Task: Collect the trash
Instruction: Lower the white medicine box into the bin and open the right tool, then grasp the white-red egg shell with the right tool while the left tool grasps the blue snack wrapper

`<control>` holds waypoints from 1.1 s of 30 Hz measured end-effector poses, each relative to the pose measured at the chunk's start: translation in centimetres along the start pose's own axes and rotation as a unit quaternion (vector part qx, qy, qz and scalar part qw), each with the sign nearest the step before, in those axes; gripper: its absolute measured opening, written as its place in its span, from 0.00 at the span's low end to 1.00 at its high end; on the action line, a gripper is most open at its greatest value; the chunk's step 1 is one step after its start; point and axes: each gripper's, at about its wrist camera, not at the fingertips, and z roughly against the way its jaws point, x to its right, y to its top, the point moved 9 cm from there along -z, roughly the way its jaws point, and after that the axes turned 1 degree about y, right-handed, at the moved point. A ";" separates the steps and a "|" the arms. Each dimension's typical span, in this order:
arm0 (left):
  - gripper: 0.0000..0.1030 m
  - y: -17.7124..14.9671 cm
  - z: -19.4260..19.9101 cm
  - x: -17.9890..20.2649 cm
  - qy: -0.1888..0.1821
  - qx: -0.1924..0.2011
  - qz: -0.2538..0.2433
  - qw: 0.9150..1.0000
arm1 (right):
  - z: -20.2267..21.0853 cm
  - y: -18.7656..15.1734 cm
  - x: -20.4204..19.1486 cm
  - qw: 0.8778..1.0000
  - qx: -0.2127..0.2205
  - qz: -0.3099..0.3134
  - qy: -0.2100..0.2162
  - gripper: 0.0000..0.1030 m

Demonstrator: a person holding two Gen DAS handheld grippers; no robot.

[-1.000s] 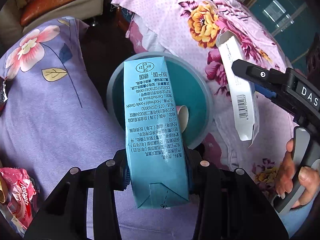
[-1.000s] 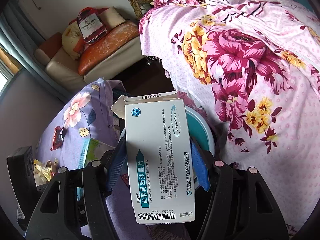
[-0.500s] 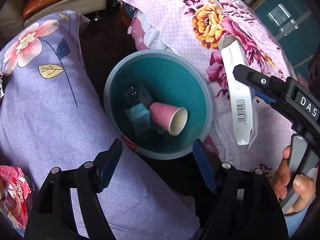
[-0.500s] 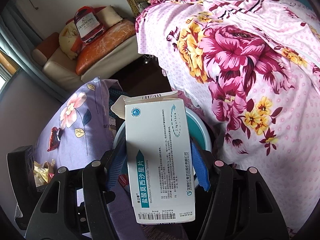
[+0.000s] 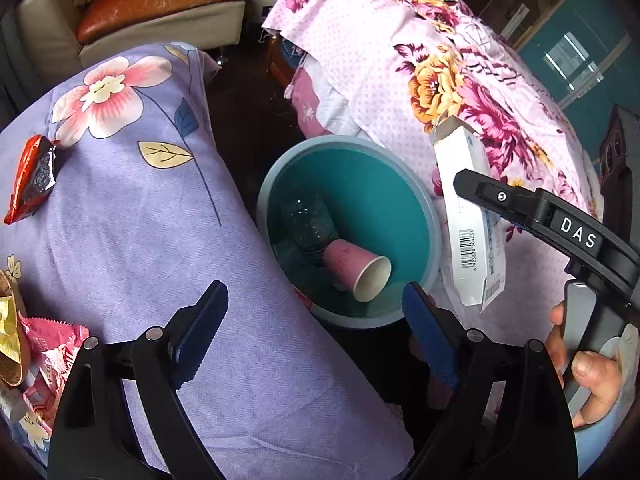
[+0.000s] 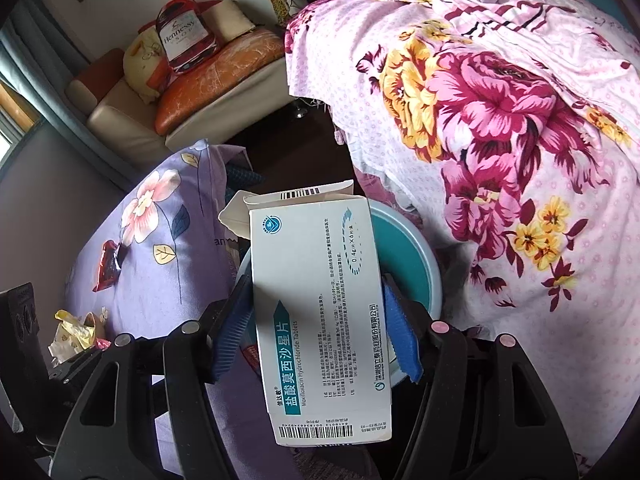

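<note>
The teal trash bin [image 5: 424,216] is standing on the dark floor between the lilac flowered bedding [image 5: 132,200] and the pink floral quilt [image 5: 460,80], and it is already holding part of the haul: a pink paper cup [image 5: 356,268] is lying on its side at the bottom with its mouth toward the camera, a clear crushed plastic bottle [image 5: 308,220] is leaning beside it, and something bluish is lying under them, too shadowed to name. The left claw [image 5: 316,332] is hovering over the near rim of the bin with its jaws opening wide and nothing between them. The right claw [image 6: 316,332] is clamping a white medicine box [image 6: 320,308] by its long sides, the torn end flap pointing away, and is holding it just above the bin's edge on the quilt side; the person's hand [image 5: 588,372] is squeezing that tool's handle. That box looks to be the next piece to go in, and it is not yet dropped. Plenty is still waiting on the lilac bedding: a red foil wrapper [image 5: 32,180] is lying well away from the bin, and a heap of pink and gold snack packets [image 5: 36,344] is sitting at the bedding's near edge. By this showing the job is partly done, with one item in hand and several wrappers left to fetch.
</note>
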 end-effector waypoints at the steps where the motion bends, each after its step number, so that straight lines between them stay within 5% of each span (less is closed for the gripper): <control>1: 0.87 0.0 0.3 -0.4 0.000 0.003 0.004 1.000 | -0.3 -0.1 -0.6 1.000 -0.004 0.009 0.001 0.60; 6: 0.90 -0.1 1.1 -2.2 0.000 0.011 0.024 1.000 | -1.2 -0.4 -2.6 1.000 -0.015 0.020 0.005 0.74; 12: 0.90 -0.6 1.6 -3.1 -0.007 0.012 0.032 0.999 | -0.7 -0.5 -3.5 1.000 -0.010 0.025 -0.011 0.79; 33: 0.91 -6.6 9.2 -9.9 0.009 0.053 0.078 0.995 | 2.8 -5.6 -10.9 0.996 -0.023 0.087 -0.005 0.80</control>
